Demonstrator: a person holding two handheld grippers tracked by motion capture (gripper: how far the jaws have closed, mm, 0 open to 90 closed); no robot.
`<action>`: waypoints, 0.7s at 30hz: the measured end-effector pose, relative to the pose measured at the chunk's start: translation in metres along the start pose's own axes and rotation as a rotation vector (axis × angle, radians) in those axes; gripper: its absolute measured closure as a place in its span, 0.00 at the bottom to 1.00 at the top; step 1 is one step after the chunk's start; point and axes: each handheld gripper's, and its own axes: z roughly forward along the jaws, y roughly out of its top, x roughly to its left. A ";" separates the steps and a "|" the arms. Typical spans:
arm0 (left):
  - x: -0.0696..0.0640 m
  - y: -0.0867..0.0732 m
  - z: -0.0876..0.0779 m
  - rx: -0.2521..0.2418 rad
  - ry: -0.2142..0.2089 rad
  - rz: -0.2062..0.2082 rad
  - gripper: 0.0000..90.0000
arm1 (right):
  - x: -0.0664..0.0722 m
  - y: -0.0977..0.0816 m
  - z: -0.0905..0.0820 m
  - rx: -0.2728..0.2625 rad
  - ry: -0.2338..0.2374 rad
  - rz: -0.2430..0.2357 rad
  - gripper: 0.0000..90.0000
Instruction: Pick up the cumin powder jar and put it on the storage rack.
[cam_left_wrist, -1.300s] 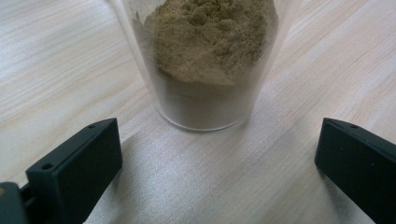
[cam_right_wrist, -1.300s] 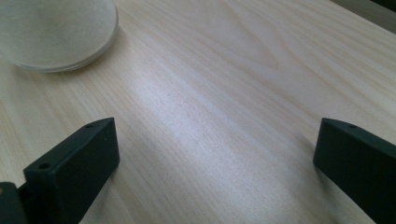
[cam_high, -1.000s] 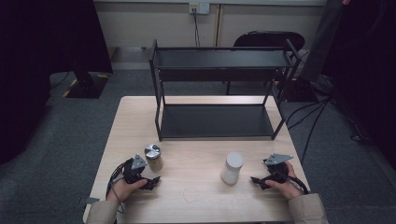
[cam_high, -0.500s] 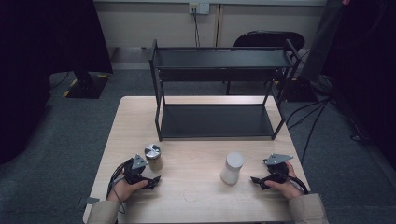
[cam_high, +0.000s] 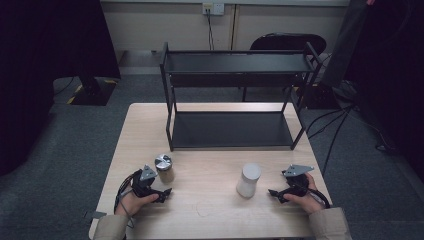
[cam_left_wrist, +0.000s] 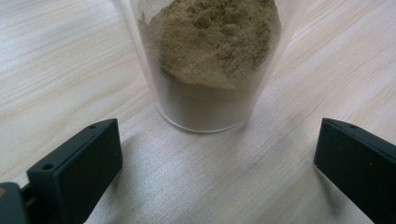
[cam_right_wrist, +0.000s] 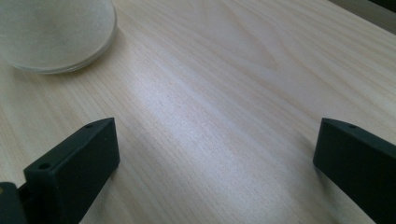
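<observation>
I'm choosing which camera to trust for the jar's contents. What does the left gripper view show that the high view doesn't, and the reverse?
Left gripper view alone: brownish powder inside the clear jar, with the open jaws apart from it.

High view alone: the jar's silver lid, the white container, the black shelf rack, the right gripper.

Both: the jar upright on the wooden table, ahead of the left gripper.

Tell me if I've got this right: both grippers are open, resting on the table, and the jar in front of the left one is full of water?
Not water. The left gripper view shows the jar holding a brownish powder. The rest stands: the left gripper and right gripper are both open, low over the table.
</observation>
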 end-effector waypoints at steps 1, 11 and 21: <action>0.002 0.000 -0.002 0.001 -0.009 0.011 0.02 | 0.000 0.000 0.000 0.000 0.000 0.000 0.00; 0.002 0.000 -0.011 -0.080 0.014 -0.018 0.01 | 0.000 0.000 0.000 0.000 0.000 0.000 0.00; 0.000 0.005 -0.005 -0.123 0.018 -0.021 0.01 | 0.000 0.000 0.000 -0.001 -0.002 0.001 0.00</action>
